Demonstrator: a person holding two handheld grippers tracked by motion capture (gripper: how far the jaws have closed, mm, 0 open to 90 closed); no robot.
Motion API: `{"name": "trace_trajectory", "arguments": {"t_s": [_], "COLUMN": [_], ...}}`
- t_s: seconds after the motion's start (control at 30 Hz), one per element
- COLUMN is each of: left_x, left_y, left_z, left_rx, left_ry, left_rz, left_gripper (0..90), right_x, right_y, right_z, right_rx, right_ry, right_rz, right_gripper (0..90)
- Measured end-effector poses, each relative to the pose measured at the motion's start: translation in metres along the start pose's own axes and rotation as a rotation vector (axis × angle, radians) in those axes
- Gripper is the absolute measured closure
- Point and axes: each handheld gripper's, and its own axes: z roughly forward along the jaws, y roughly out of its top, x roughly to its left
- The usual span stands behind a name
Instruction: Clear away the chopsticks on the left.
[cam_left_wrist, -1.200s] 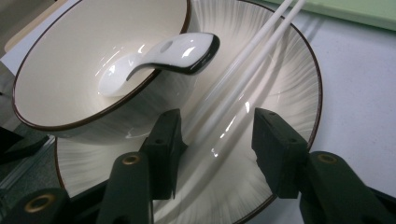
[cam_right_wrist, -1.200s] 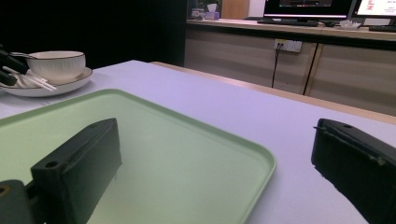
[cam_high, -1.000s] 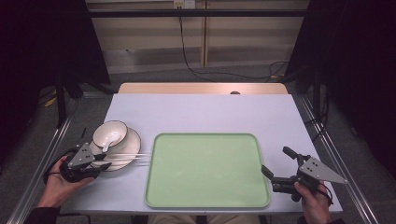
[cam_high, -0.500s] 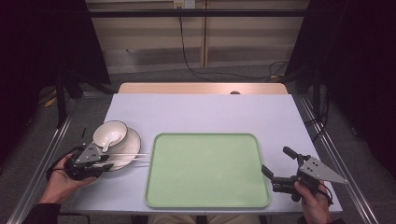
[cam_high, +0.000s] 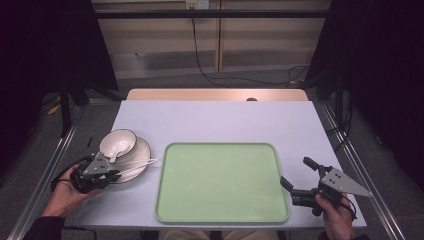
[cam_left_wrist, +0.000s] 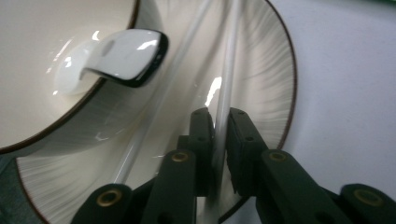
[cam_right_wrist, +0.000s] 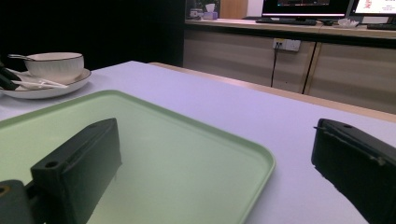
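High view: your left gripper (cam_high: 111, 173) sits at the plate's (cam_high: 141, 149) 7 o'clock edge, and its fingers have just been closing on a chopstick (cam_high: 142, 165) that lies across the plate and points toward 3 o'clock; the bowl (cam_high: 118, 142) with the spoon (cam_high: 113, 154) stands on the plate at its 11 o'clock side; the green tray (cam_high: 222, 182) lies bare at mid-table; your right gripper (cam_high: 295, 180) waits at the tray's 4 o'clock corner with fingers spread wide and nothing between them.

Left gripper view: the fingers (cam_left_wrist: 203, 135) stand narrow, pinching one white chopstick (cam_left_wrist: 227, 84) that runs away toward 12 o'clock over the plate (cam_left_wrist: 275, 79); a second chopstick (cam_left_wrist: 161, 100) lies loose at 10 o'clock of them; the spoon (cam_left_wrist: 114, 58) rests in the bowl (cam_left_wrist: 42, 56) at 10 o'clock.

Right gripper view: the wide fingers (cam_right_wrist: 81, 161) frame the tray (cam_right_wrist: 187, 154), which holds nothing; the bowl (cam_right_wrist: 55, 64) and plate (cam_right_wrist: 46, 88) stand well apart at 10 o'clock.

So I judge you are at the very start: one chopstick is gripped but not yet lifted; nothing has reached the tray; the other chopstick, spoon, bowl and plate all look left to do.
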Motion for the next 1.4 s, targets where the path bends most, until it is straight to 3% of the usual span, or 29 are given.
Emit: {"name": "trace_trajectory", "arguments": {"t_s": [0.13, 0.33, 0.53, 0.57, 0.7, 0.77, 0.8, 1.03, 1.3, 1.33, 1.4], "left_x": [-0.001, 0.0, 0.0, 0.0, 0.0, -0.001, 0.0, -0.001, -0.004, -0.004, -0.005], "left_y": [0.001, 0.0, -0.002, -0.003, -0.003, -0.003, -0.002, 0.001, 0.003, 0.003, 0.004], "left_z": [0.0, 0.0, -0.001, -0.002, -0.002, -0.002, -0.004, -0.009, -0.016, -0.017, -0.018], "left_rx": [-0.003, -0.009, -0.024, -0.029, -0.037, -0.048, -0.04, -0.085, -0.121, -0.125, -0.128], "left_ry": [-0.024, -0.025, -0.03, -0.014, -0.035, -0.024, -0.043, -0.019, -0.025, -0.048, -0.05], "left_rz": [0.01, 0.012, -0.026, -0.029, -0.044, -0.056, -0.061, -0.116, -0.166, -0.169, -0.179], "left_gripper": [83.6, 84.9, 85.1, 85.1, 85.1, 85.2, 85.2, 85.2, 85.2, 85.2, 85.2], "right_x": [0.0, 0.0, 0.0, 0.0, -0.001, -0.001, -0.001, 0.0, -0.001, -0.001, -0.001], "right_y": [0.0, 0.0, 0.0, 0.0, 0.0, 0.0, 0.0, 0.0, 0.0, 0.0, 0.0], "right_z": [0.0, 0.0, 0.0, 0.0, 0.0, 0.0, 0.0, 0.0, 0.0, 0.0, 0.0], "right_rx": [-0.001, -0.001, -0.002, -0.002, -0.003, -0.001, -0.004, -0.003, -0.002, -0.001, -0.001], "right_ry": [-0.002, -0.004, 0.001, 0.002, -0.002, 0.002, 0.0, 0.0, 0.003, 0.002, 0.001], "right_rz": [0.001, 0.0, -0.002, -0.002, -0.003, -0.002, -0.003, 0.0, -0.001, -0.001, -0.002], "right_gripper": [0.9, 0.9, 0.8, 0.8, 0.7, 0.7, 0.7, 0.7, 0.7, 0.7, 0.7]}}
